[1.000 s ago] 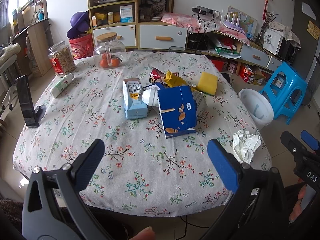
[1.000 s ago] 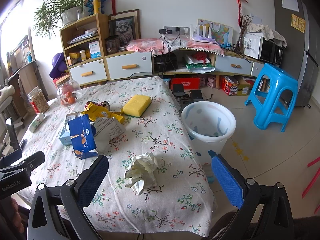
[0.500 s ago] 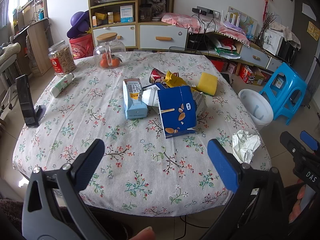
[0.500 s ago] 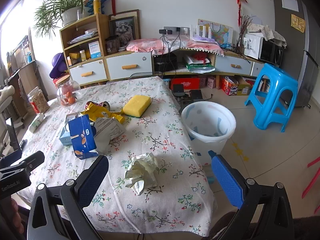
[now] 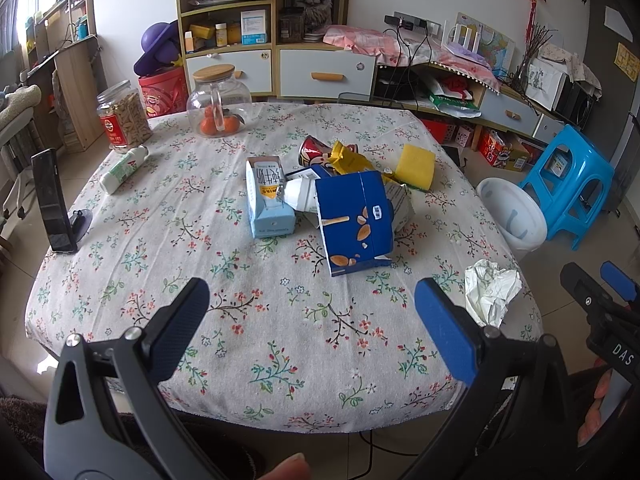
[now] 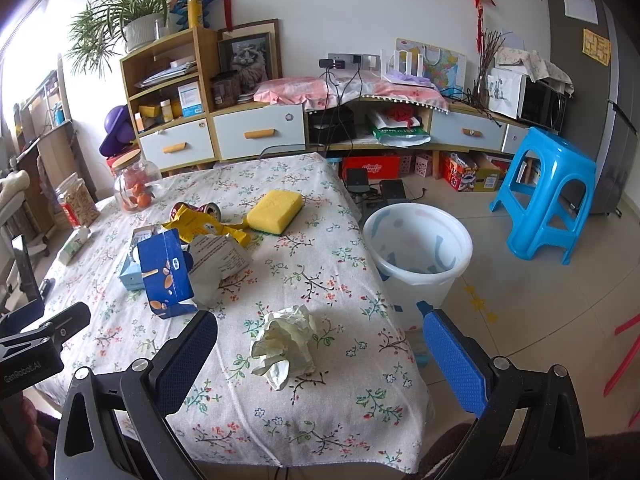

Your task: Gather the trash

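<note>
A crumpled white paper ball [image 6: 285, 344] [image 5: 491, 290] lies near the table's right front corner, just ahead of my open right gripper [image 6: 320, 356]. Mid-table sits a heap of trash: a dark blue snack box [image 5: 354, 222] [image 6: 166, 276], a light blue milk carton [image 5: 268, 198], a red can [image 5: 314, 150], yellow wrappers [image 6: 200, 222] and a grey foil bag [image 6: 218, 262]. A white waste bin [image 6: 418, 248] [image 5: 512, 212] stands on the floor right of the table. My left gripper [image 5: 312, 320] hangs open over the front edge, holding nothing.
A yellow sponge [image 6: 275, 208], a glass jar of oranges [image 5: 218, 102], a snack jar [image 5: 122, 118], a small white bottle [image 5: 122, 166] and a phone on a stand [image 5: 54, 202] share the floral tablecloth [image 5: 180, 272]. A blue stool [image 6: 548, 192] stands beyond the bin.
</note>
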